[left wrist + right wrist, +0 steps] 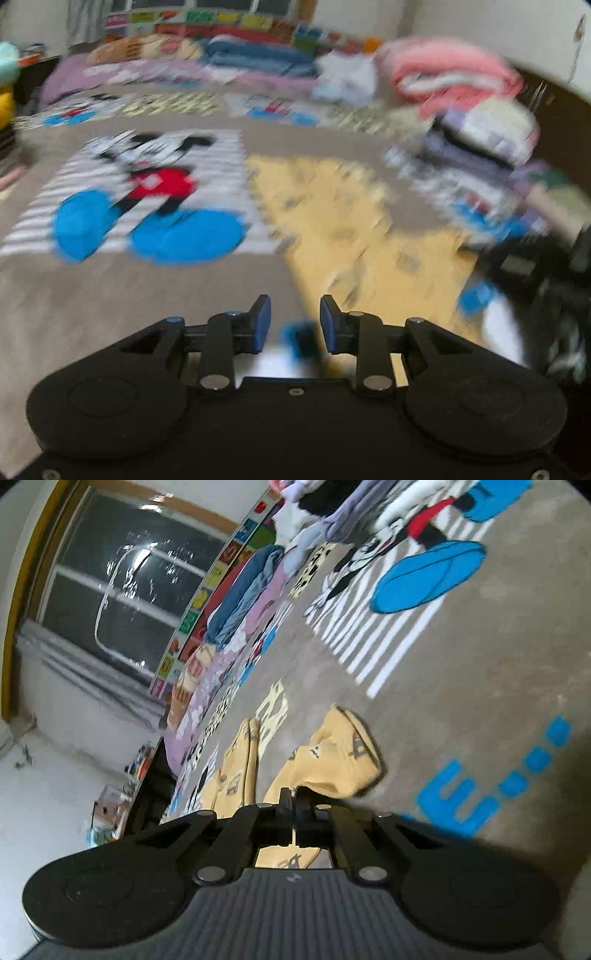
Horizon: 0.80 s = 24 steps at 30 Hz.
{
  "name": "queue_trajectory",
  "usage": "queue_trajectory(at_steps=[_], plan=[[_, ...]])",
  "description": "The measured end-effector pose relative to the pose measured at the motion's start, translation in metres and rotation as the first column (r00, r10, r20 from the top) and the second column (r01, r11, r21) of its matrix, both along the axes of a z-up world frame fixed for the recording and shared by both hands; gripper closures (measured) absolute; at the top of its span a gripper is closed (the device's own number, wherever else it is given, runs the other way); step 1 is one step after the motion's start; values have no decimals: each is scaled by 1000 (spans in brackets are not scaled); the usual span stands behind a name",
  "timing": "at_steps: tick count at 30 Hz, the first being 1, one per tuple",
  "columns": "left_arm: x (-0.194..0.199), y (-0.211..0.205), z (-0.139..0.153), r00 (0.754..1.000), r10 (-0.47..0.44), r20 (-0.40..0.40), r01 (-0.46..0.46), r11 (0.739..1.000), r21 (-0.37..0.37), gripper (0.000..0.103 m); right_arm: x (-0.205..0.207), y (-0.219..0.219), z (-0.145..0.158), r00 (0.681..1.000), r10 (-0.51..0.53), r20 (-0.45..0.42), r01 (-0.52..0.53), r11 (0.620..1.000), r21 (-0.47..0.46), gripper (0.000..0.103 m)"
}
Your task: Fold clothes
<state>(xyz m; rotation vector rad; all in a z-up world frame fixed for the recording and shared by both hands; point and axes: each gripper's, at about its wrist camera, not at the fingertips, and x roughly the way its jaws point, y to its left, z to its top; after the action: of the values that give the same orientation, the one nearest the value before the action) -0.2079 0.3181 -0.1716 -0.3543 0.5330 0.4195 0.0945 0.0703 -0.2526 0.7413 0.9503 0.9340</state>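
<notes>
Yellow printed garment point(332, 760) lying on the cartoon-print bed cover point(461, 686), its long axis running forward, away from the right hand-held gripper point(295, 805), which has its jaws closed on the garment's near edge. Left hand-held gripper point(295, 321), jaws parted and empty, hovers with the same garment point(343, 221) ahead and slightly right. Blur hides the garment's print; no writing is legible.

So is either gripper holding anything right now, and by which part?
The right gripper pinches the yellow garment at a fabric edge. The left gripper is open, holding nothing.
</notes>
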Motion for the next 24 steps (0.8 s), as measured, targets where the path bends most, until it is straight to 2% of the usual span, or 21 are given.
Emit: queue_trajectory(at_steps=[2, 3, 4, 7, 9, 14, 15, 16, 17, 21, 24], plan=[[19, -4, -5, 996, -86, -7, 86, 995, 40, 77, 0, 2, 1, 1000, 6, 8, -6, 1000, -2, 97], [29, -4, -14, 993, -93, -67, 97, 993, 61, 77, 0, 3, 2, 1000, 8, 12, -8, 1000, -3, 96], [38, -4, -24, 986, -92, -136, 103, 991, 81, 81, 0, 3, 3, 1000, 9, 17, -9, 1000, -5, 96], [28, 5, -28, 992, -48, -115, 56, 996, 66, 83, -1, 1, 11, 999, -18, 48, 19, 1000, -25, 96], [19, 4, -17, 996, -55, -75, 61, 996, 73, 83, -1, -7, 17, 996, -51, 77, 54, 998, -34, 96], [18, -7, -17, 990, -102, -98, 113, 986, 120, 83, 6, -27, 22, 987, -131, 97, 135, 990, -36, 93], [18, -9, -17, 988, -111, -104, 124, 984, 129, 83, 8, -29, 22, 985, -144, 100, 149, 988, -49, 87], [18, -11, -17, 987, -120, -109, 135, 981, 138, 82, 9, -30, 19, 983, -153, 100, 160, 985, -68, 73], [18, -13, -17, 985, -129, -115, 146, 978, 148, 81, 10, -30, 15, 983, -159, 95, 167, 982, -87, 68], [19, -22, -17, 976, -165, -139, 189, 965, 184, 81, 9, -25, 14, 978, -154, 138, 172, 975, -137, 68], [15, -30, -19, 970, -193, -151, 221, 954, 201, 81, 4, -21, 18, 975, -144, 170, 169, 974, -147, 57]])
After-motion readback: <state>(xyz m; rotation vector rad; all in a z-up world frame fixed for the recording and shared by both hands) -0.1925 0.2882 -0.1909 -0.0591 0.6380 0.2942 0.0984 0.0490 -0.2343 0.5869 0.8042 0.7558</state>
